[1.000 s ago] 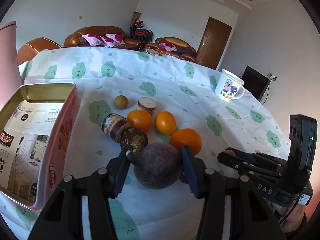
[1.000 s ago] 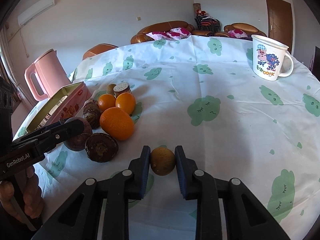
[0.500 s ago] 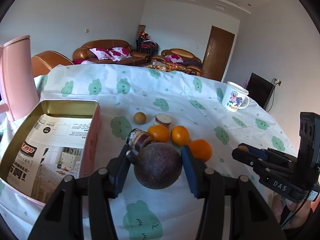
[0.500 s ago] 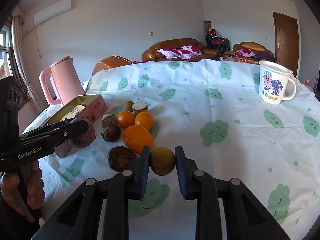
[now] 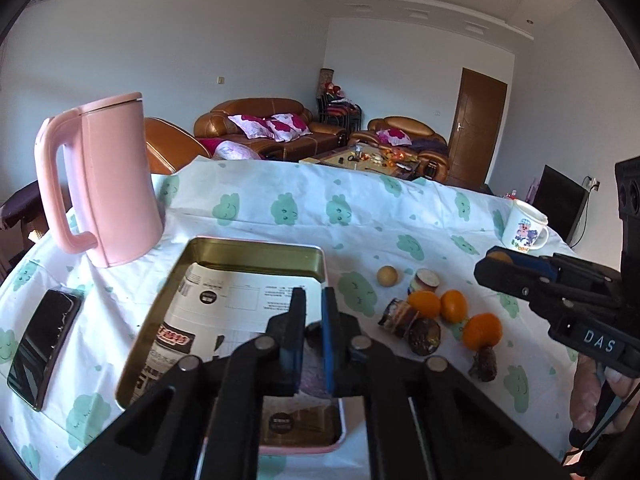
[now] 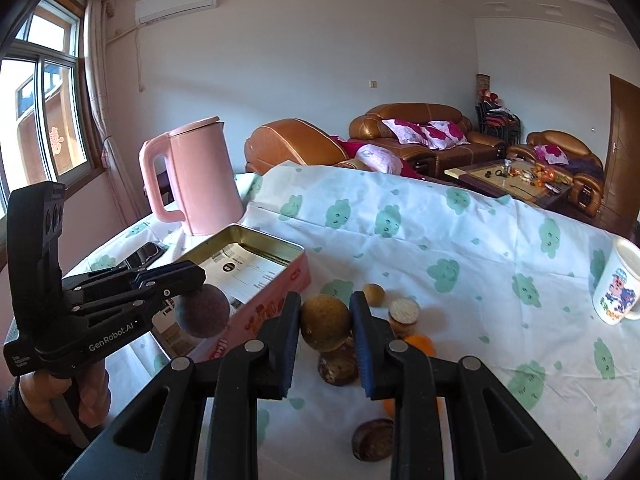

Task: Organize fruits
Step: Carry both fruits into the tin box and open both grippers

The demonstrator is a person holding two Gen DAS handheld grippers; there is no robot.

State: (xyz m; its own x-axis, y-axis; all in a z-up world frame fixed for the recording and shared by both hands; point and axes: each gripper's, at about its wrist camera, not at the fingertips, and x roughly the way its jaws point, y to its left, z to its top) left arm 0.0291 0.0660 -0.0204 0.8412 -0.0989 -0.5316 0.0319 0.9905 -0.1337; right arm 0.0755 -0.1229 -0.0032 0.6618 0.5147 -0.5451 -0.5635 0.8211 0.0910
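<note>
My left gripper [image 5: 313, 300] is over the open pink tin [image 5: 256, 258], fingers close together; in the right wrist view it [image 6: 192, 280] has the dark purple fruit [image 6: 202, 311] under its tip above the tin [image 6: 264, 246]. A bit of purple fruit [image 5: 312, 376] shows low between the fingers. My right gripper [image 6: 324, 312] is shut on a brown-green round fruit [image 6: 326, 322], held in the air over the fruit pile. Oranges [image 5: 426, 304] and dark fruits [image 5: 424, 336] lie on the tablecloth right of the tin.
A pink kettle [image 5: 108, 180] stands behind the tin, and a black phone [image 5: 44, 336] lies to its left. A white cartoon mug [image 5: 524, 228] stands at the far right. The tin holds a printed paper [image 5: 232, 300]. Sofas lie beyond the table.
Both grippers have risen and moved left toward the tin with their fruits. The left gripper's fingers now look much closer together, the purple fruit low beneath them.
</note>
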